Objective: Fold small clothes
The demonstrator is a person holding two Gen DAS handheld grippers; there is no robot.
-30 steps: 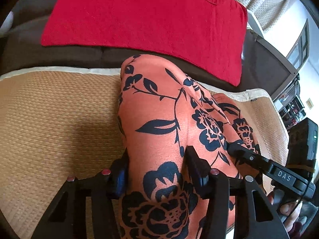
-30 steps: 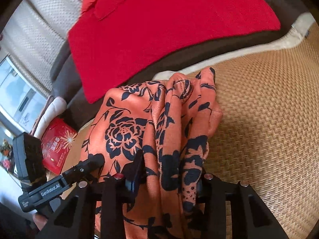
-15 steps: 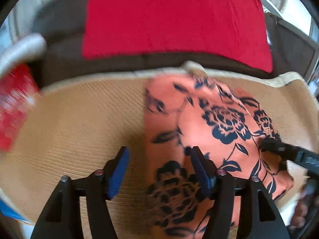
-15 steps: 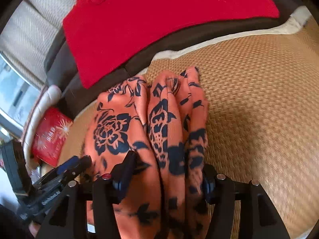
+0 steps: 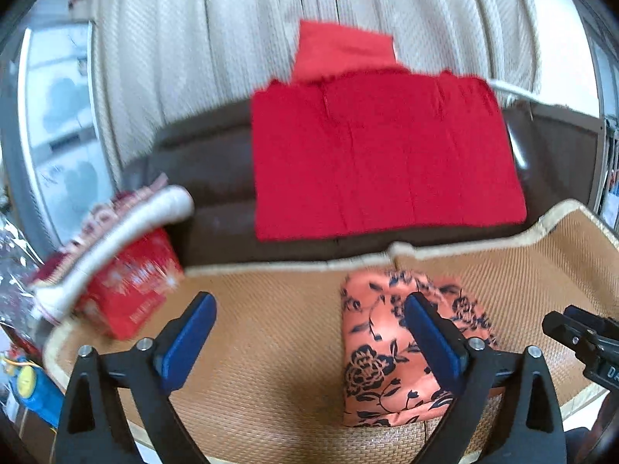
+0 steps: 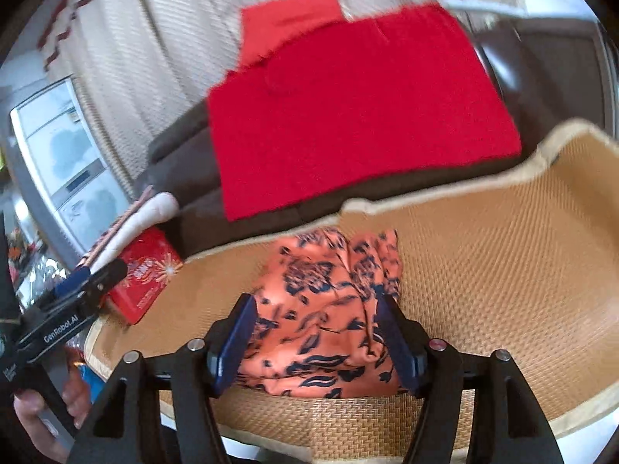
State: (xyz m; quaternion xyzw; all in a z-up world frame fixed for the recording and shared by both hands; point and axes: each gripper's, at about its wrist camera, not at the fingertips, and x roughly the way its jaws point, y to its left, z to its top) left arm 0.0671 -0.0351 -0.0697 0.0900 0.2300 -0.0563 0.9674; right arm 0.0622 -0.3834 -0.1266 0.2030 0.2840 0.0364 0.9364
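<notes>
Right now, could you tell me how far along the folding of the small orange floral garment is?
Mostly done, it seems. The orange floral garment lies as a compact, slightly lumpy bundle on the woven mat. Nothing is in hand: the left gripper and right gripper are both open, with no cloth pinched. Left, at most, is smoothing the bunched far edge; the red cloth on the sofa behind lies flat.

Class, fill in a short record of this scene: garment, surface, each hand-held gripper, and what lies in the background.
garment: orange cloth with black flowers, folded into a compact bundle, lying free
surface: tan woven mat
left hand-held gripper: open, empty, garment behind its right finger
right hand-held gripper: open, garment seen between its fingers
background: red cloth spread on the dark brown sofa
</notes>
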